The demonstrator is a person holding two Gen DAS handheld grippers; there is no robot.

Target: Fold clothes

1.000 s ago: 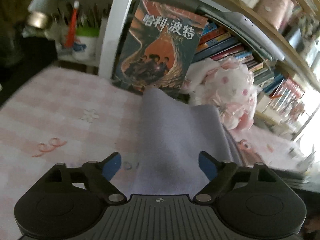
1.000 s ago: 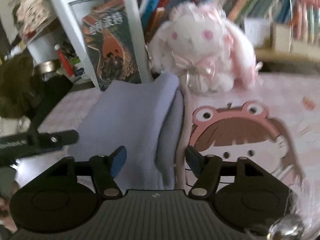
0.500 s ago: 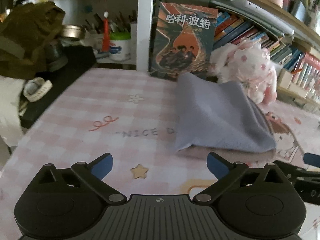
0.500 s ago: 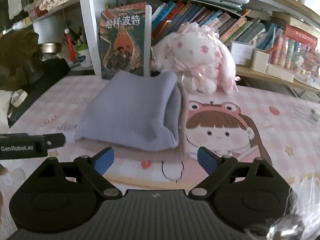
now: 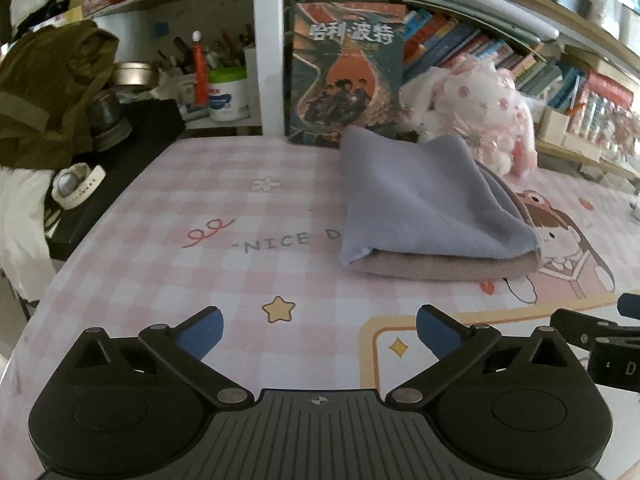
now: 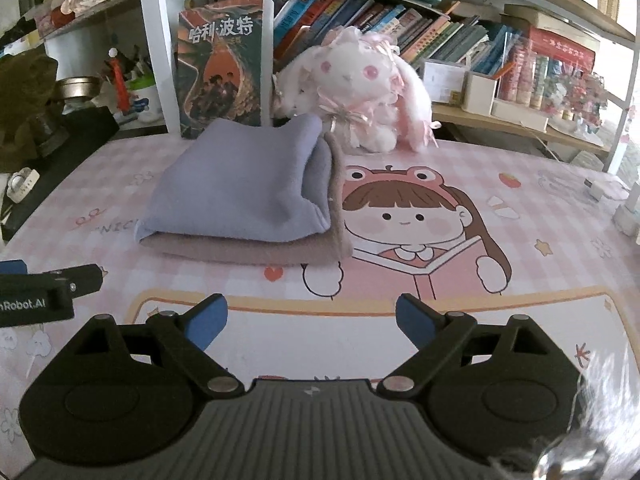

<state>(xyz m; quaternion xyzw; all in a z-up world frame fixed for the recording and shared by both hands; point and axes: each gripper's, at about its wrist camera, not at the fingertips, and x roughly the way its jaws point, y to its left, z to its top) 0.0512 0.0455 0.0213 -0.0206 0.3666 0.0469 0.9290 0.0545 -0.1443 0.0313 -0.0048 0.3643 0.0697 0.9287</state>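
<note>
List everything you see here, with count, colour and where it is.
folded garment: one, lavender over a beige layer, on the mat's middle
table mat: one, pink check with a cartoon girl, covering the table
plush rabbit: one, white and pink, behind the garment
book: one, dark cover with orange, upright against the shelf post
watch: one, white, left edge
left tool: one, black with blue pads, open, empty
right tool: one, black with blue pads, open, empty
</note>
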